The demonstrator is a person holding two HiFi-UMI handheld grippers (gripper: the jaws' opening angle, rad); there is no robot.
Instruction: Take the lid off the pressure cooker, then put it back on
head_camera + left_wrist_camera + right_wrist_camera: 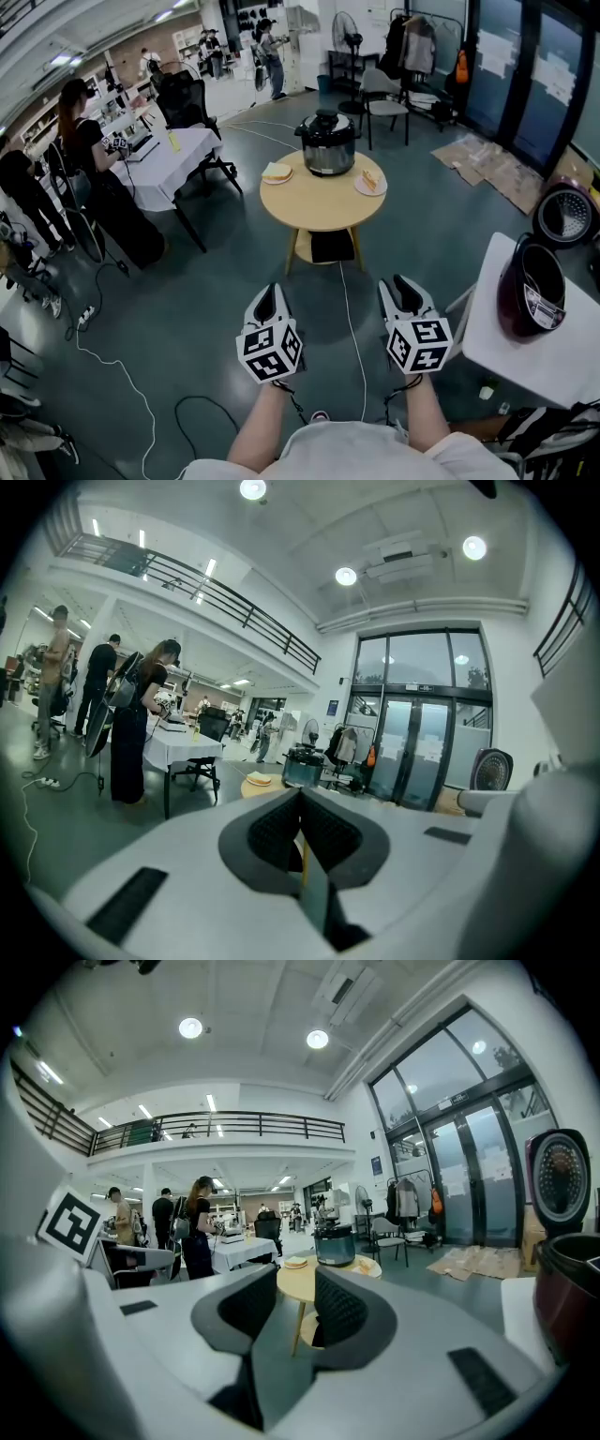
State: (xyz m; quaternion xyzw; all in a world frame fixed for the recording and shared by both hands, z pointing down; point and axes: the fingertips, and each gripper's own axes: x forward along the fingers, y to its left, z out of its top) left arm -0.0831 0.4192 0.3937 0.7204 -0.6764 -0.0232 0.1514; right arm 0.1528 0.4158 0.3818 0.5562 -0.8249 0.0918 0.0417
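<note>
Approaching, by the look of it, with nothing yet touched. Left gripper (300, 794): pads pressed together at the tips, nothing caught between. Right gripper (295, 1286): parted a little and empty, only the far table showing through the gap.

Pressure cooker (328, 145): well ahead of both grippers, roughly on the line between them, upright on a round table (309, 208). Lid (325, 123) seated on top, knob up. Plate (277, 172) to the pot's left and a second plate (370, 181) to its right, both apart from it.

Judged as the very start: lid-off step not begun, and the pot far beyond reach from this spot.

Next: closing the distance across the floor, minding the cable (352, 319) lying ahead between the grippers. Then opening the left as well, bringing one gripper down over the knob or handle and steadying the pot with the other. Probably needing a twist to unlock before lifting, though any locking marks too small to read from this far.
</note>
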